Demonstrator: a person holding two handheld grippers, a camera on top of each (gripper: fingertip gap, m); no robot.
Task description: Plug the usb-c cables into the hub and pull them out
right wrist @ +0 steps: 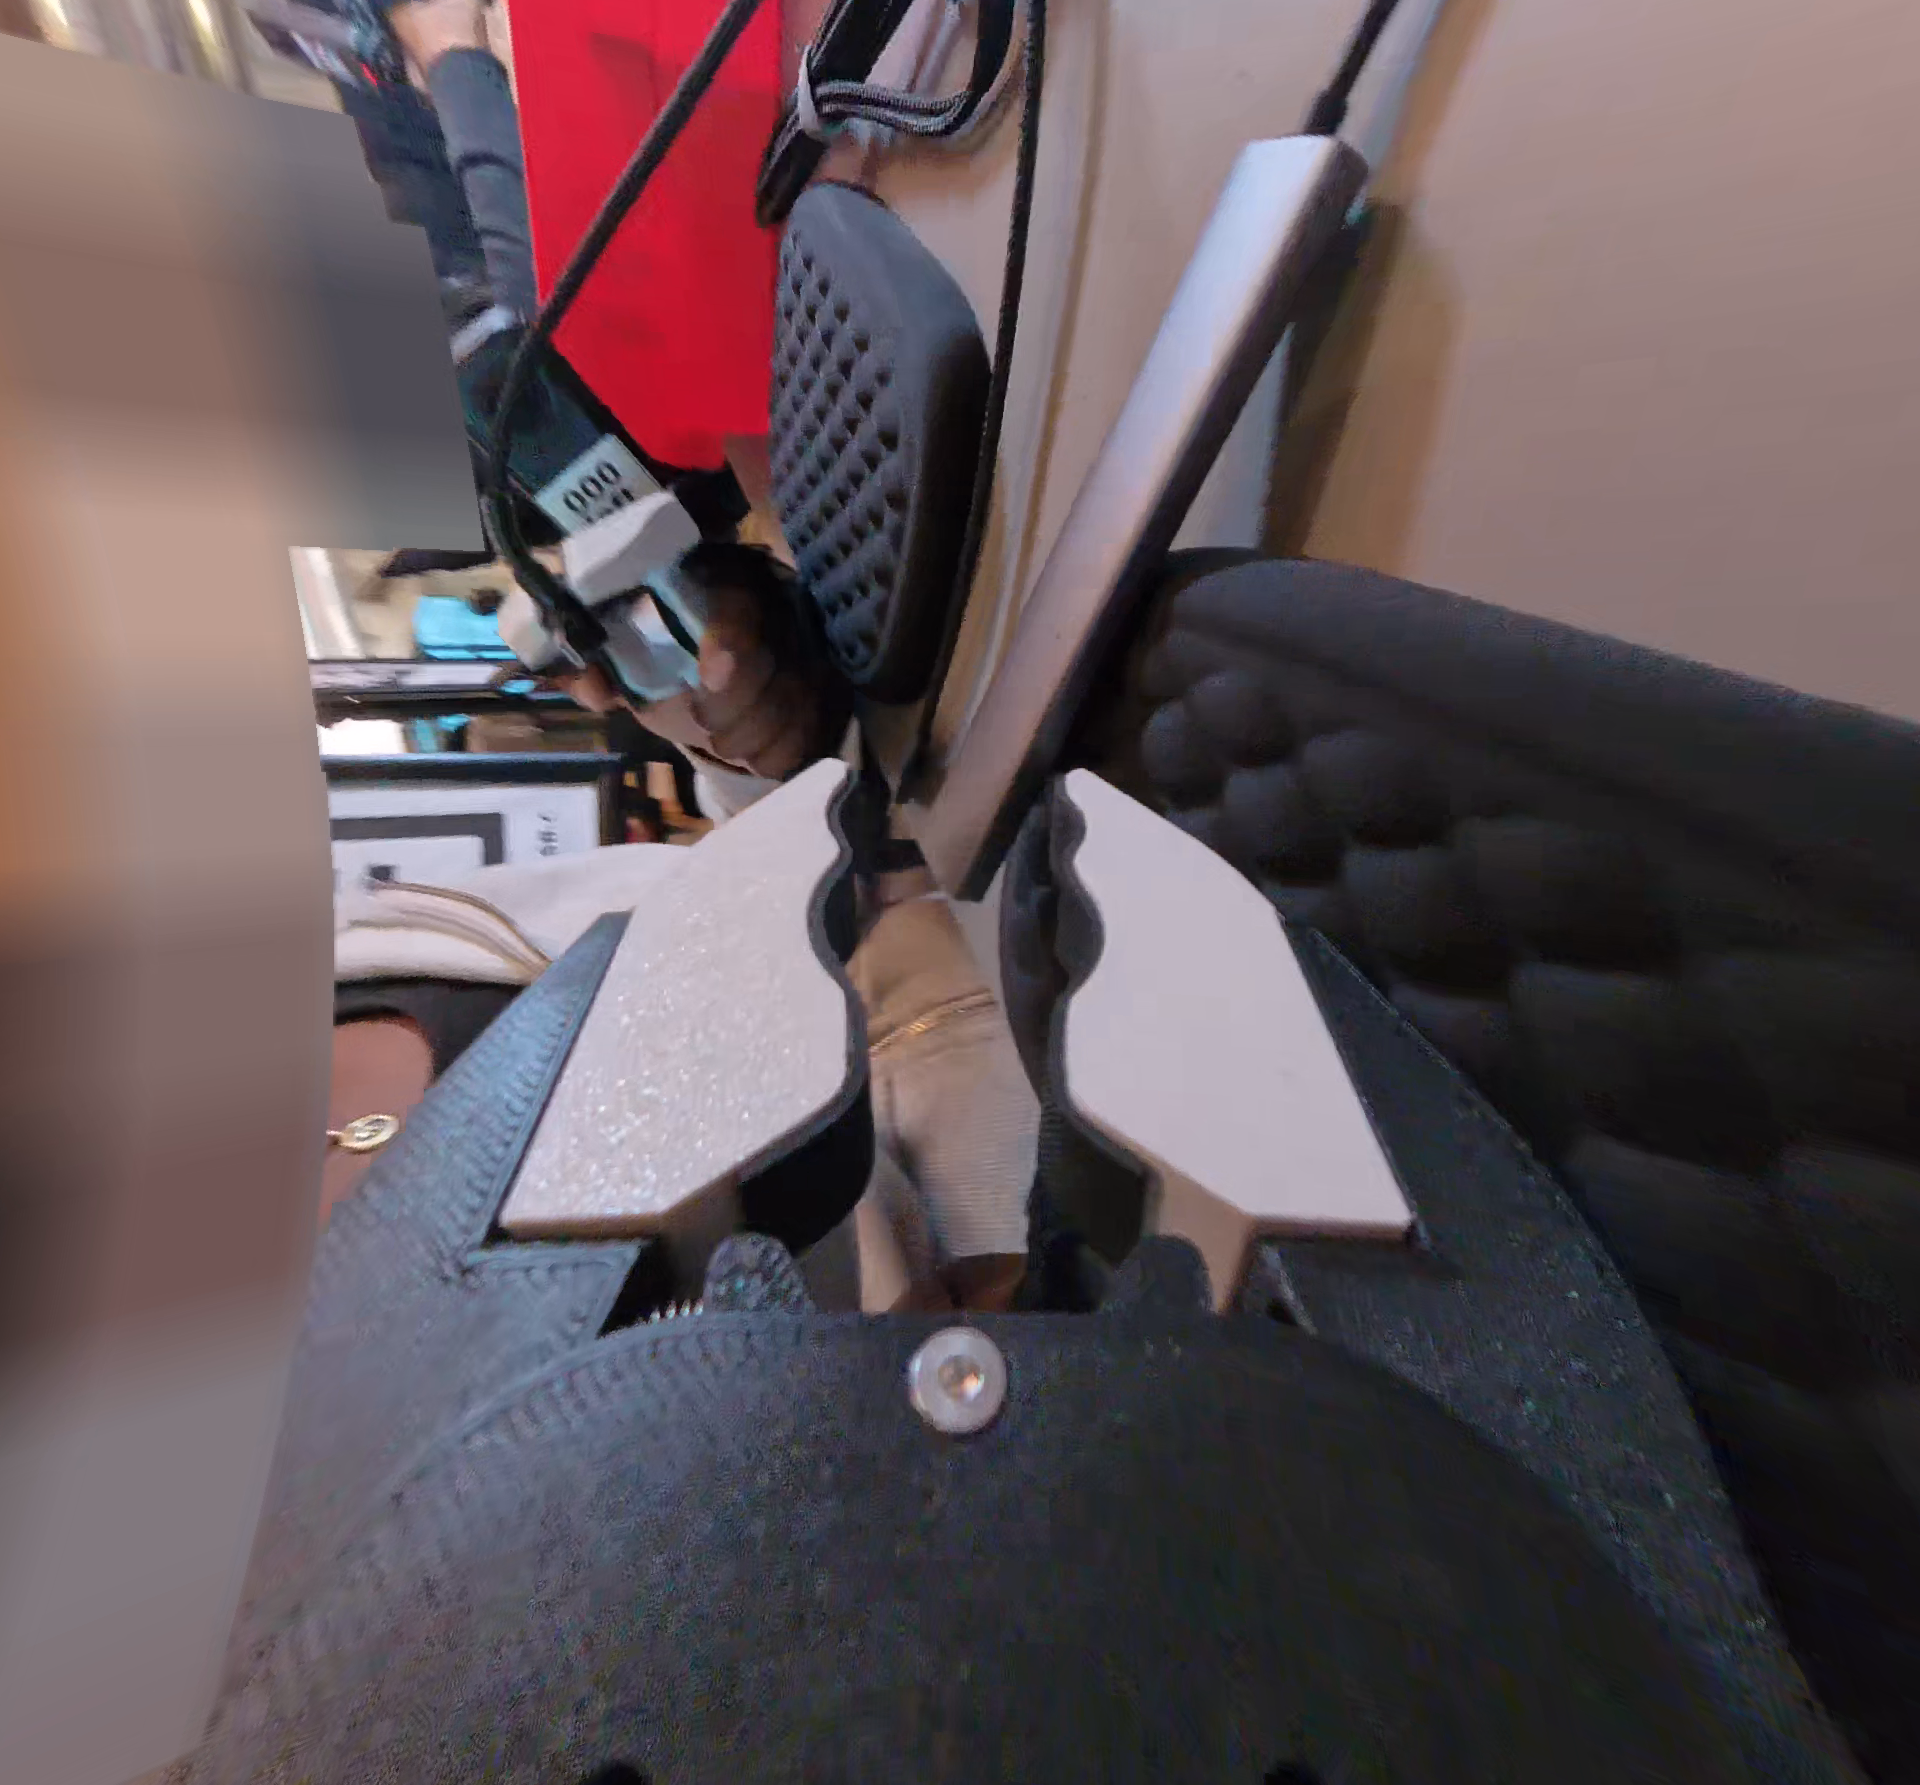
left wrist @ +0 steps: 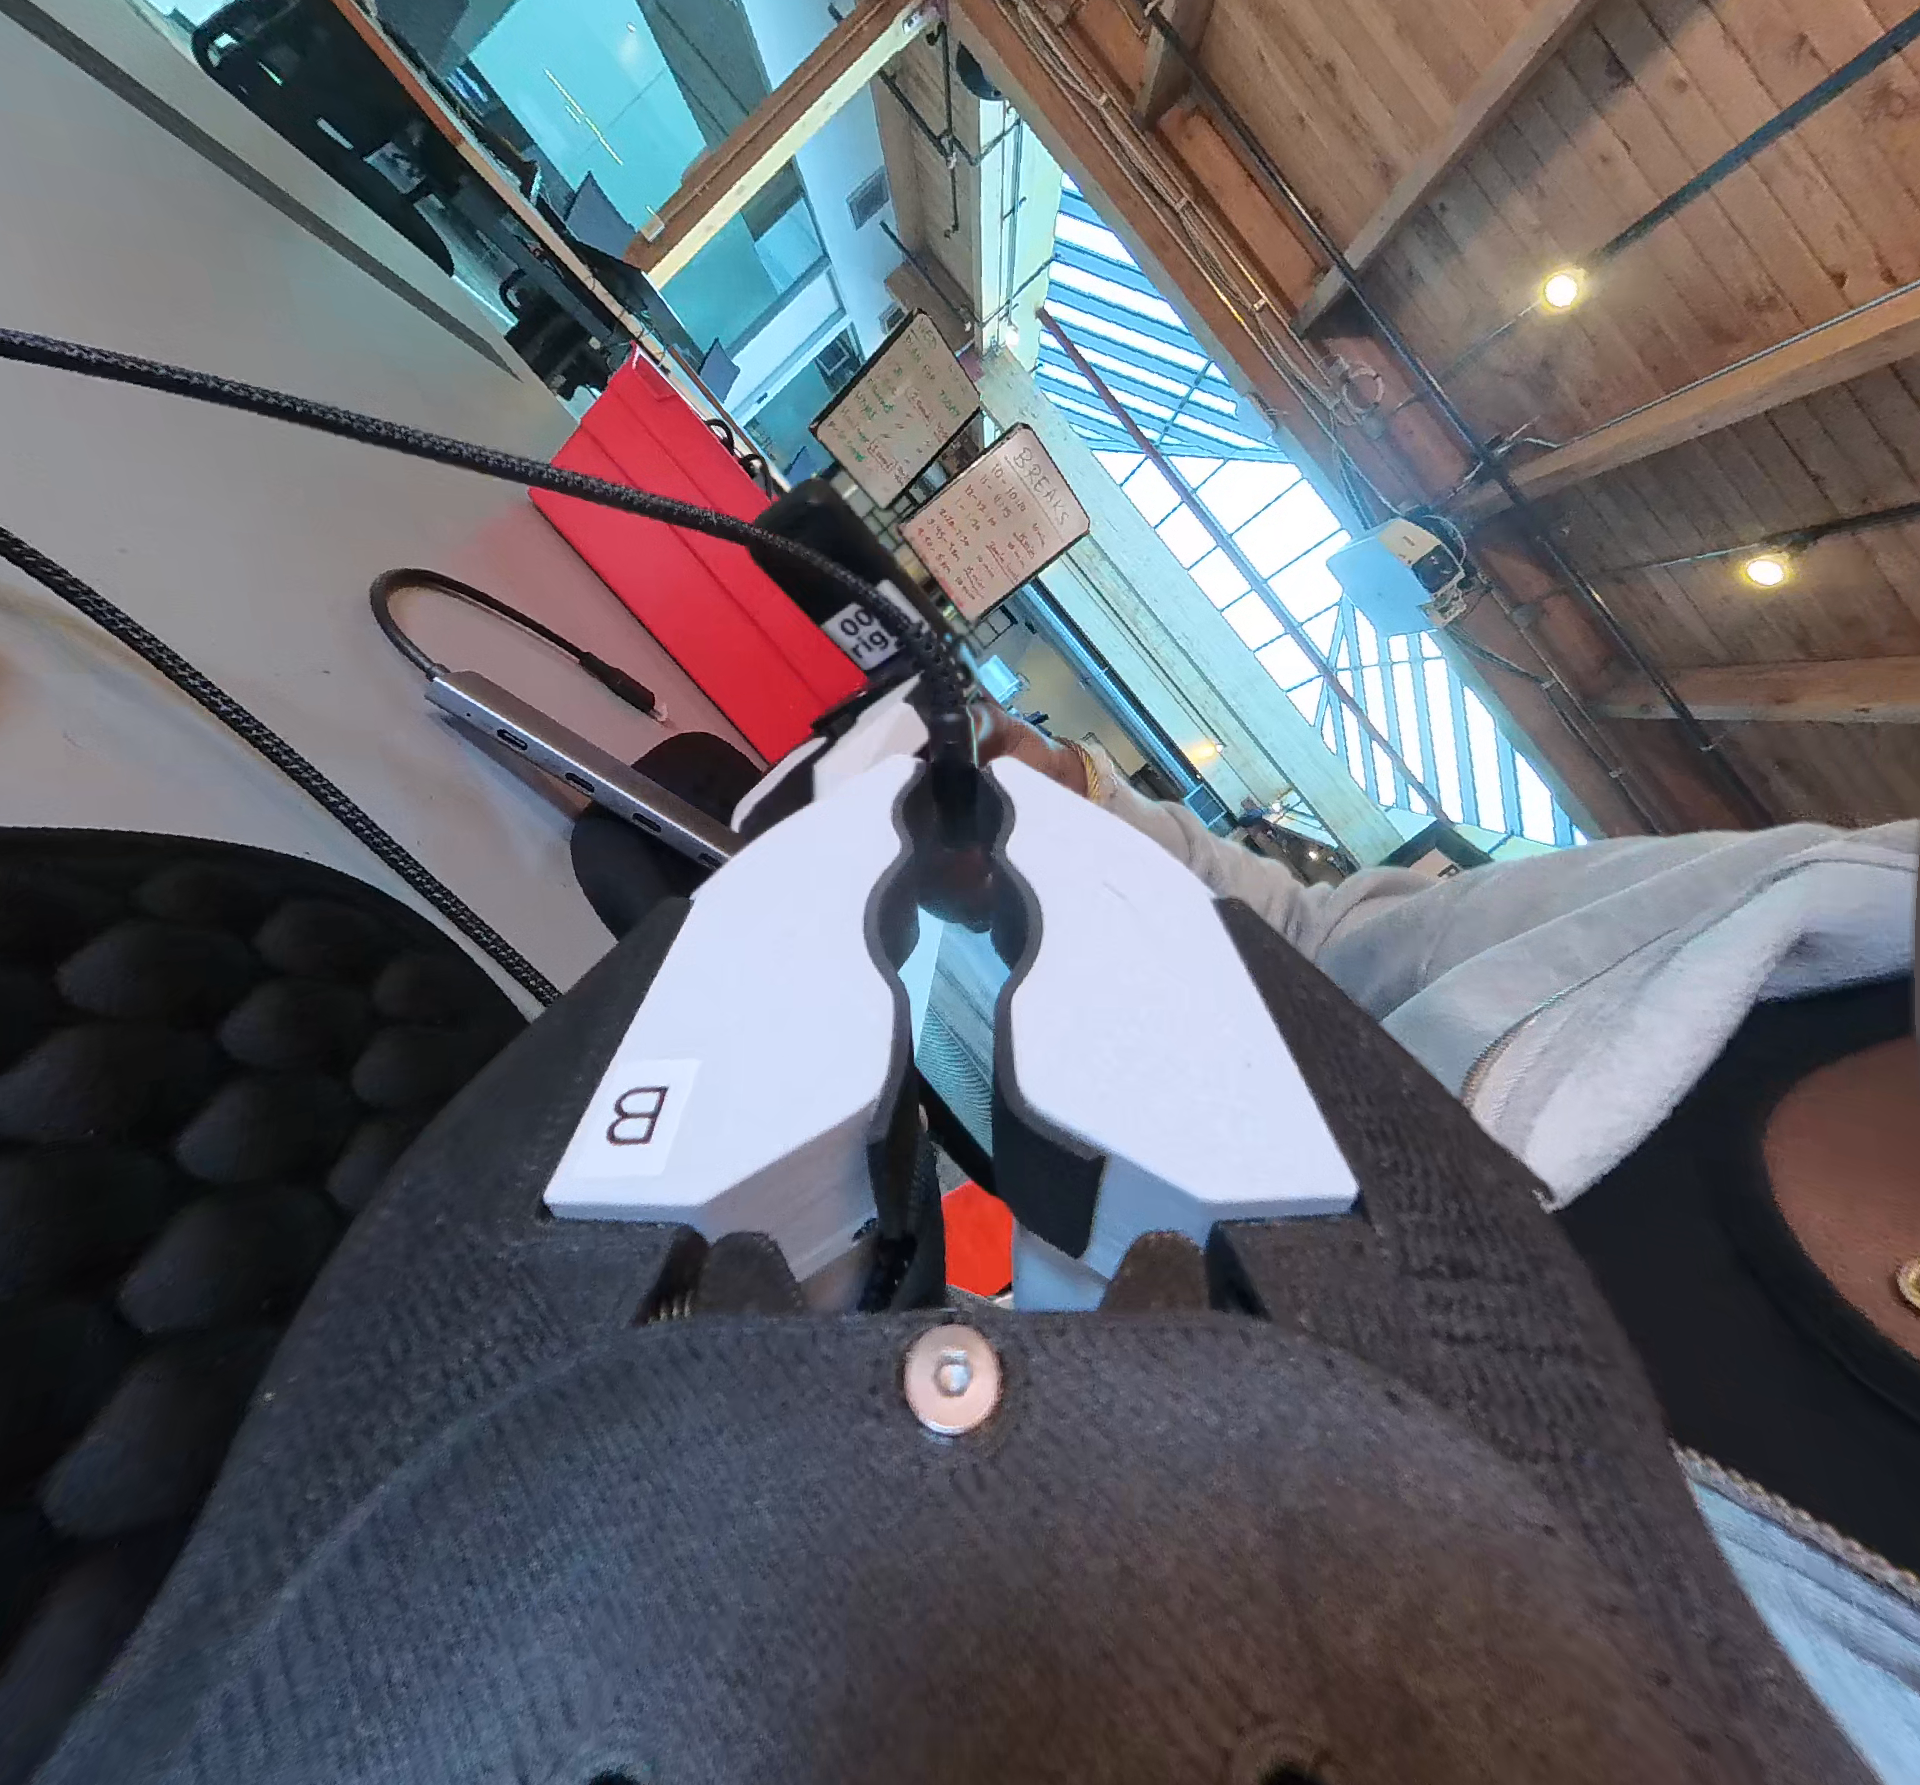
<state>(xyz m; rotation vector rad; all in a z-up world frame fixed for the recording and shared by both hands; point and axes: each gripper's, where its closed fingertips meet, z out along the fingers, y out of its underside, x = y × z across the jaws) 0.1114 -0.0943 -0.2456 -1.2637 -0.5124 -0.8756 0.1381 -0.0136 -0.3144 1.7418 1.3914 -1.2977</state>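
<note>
My left gripper is shut on the black plug of a braided USB-C cable, which trails off left over the white table. The plug's tip is hidden between the fingers. It is held in the air, apart from the grey hub, whose ports face me. My right gripper is shut on the near end of the hub, lifting it at a tilt off the table. The left gripper and its cable also show in the right wrist view, left of the hub.
A second braided cable crosses the table. The hub's short tail cable loops behind it. A black bumpy pad, a black perforated pad, a tied cable bundle and a red panel lie nearby. A grey sleeve is at right.
</note>
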